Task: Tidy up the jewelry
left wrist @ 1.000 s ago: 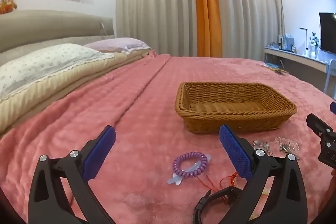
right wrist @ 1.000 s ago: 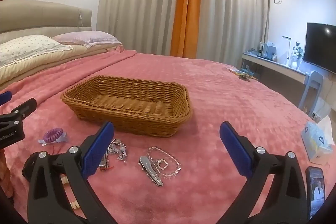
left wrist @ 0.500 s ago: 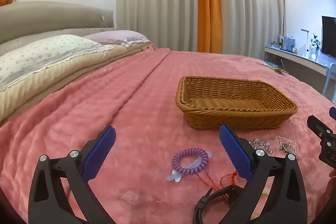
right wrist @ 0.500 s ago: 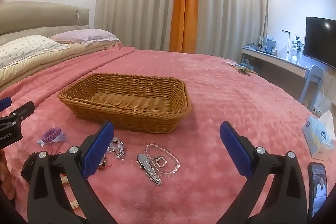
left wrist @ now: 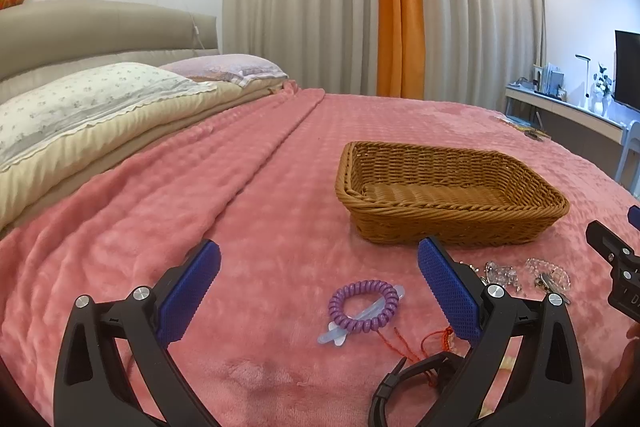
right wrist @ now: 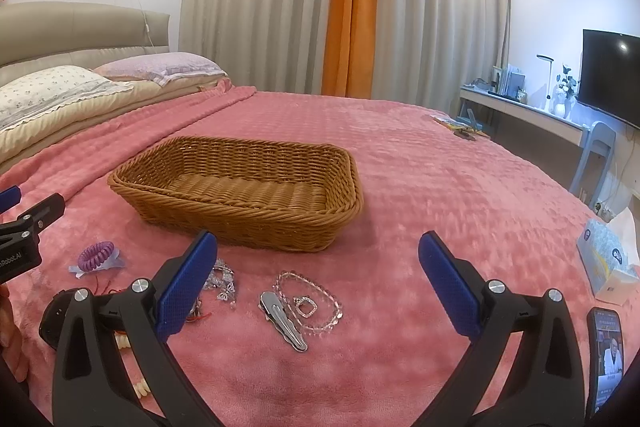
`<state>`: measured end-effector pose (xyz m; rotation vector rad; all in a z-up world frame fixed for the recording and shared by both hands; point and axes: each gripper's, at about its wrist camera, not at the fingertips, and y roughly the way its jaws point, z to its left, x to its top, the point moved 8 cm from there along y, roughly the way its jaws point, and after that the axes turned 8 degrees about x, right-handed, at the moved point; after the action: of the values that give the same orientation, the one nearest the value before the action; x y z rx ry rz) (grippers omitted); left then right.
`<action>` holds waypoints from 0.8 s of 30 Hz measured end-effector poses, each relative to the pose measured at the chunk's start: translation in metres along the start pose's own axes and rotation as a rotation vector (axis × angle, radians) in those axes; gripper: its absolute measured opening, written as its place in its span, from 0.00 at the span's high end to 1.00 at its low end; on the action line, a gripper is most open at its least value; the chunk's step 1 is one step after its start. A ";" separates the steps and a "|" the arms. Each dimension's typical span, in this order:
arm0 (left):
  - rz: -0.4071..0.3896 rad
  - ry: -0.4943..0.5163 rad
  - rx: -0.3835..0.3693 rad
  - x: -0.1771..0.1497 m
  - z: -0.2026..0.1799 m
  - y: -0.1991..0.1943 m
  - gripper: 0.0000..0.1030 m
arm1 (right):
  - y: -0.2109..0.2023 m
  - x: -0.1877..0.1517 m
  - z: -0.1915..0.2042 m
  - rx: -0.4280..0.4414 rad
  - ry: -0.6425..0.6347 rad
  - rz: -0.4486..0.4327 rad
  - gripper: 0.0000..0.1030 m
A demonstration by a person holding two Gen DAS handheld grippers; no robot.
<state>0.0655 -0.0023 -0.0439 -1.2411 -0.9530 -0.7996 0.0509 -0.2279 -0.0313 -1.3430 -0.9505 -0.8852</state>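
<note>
Bed w/ pink plush blanket (right wrist: 420,163), waffle-textured nap, folds running toward pillows.

Wicker basket (right wrist: 240,211): rect., rounded corners, brown woven strands w/ twisted rim, flared walls. Sits flat on blanket; nothing visible inside, only ribbed woven floor.

Jewelry all on blanket, near side of basket, none in it:
- Purple coil band (left wrist: 363,306), spiral plastic, round; lies on top of pale translucent blue clip (left wrist: 340,333), flat, rounded ends.
- Red cord (left wrist: 404,345), thin, loose loops, just beside coil band.
- Black strap (left wrist: 404,379), smooth, curved, partly hidden behind left tool's finger.
- Crystal cluster (right wrist: 222,281), clear faceted beads, tangled; partly behind right tool's left pad.
- Clear bead bracelet (right wrist: 308,297), oval loop, w/ small square sparkly ring (right wrist: 306,306) lying inside loop.
- Silver hair clip (right wrist: 282,321), smooth metal, elongated, tapered; touching/just beside bracelet.

Left gripper (left wrist: 318,287): black frame, blue knurled pads, jaws wide apart, holding nothing; coil band lies between pads in view, on blanket below.
Right gripper (right wrist: 318,285): same build, jaws wide apart, nothing held; bracelet + hair clip between pads in view.

Tissue box (right wrist: 608,259) + phone (right wrist: 604,351), screen lit, at blanket's right edge.
</note>
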 end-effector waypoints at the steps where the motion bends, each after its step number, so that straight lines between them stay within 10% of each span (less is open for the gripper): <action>1: 0.001 0.001 0.000 -0.001 -0.001 -0.001 0.07 | 0.000 0.000 0.000 -0.001 0.000 0.000 0.06; 24: 0.000 0.013 0.002 0.000 0.002 0.002 0.07 | 0.000 0.002 0.001 -0.001 0.001 0.003 0.06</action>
<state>0.0667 0.0004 -0.0440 -1.2332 -0.9435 -0.8057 0.0518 -0.2272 -0.0297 -1.3449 -0.9475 -0.8840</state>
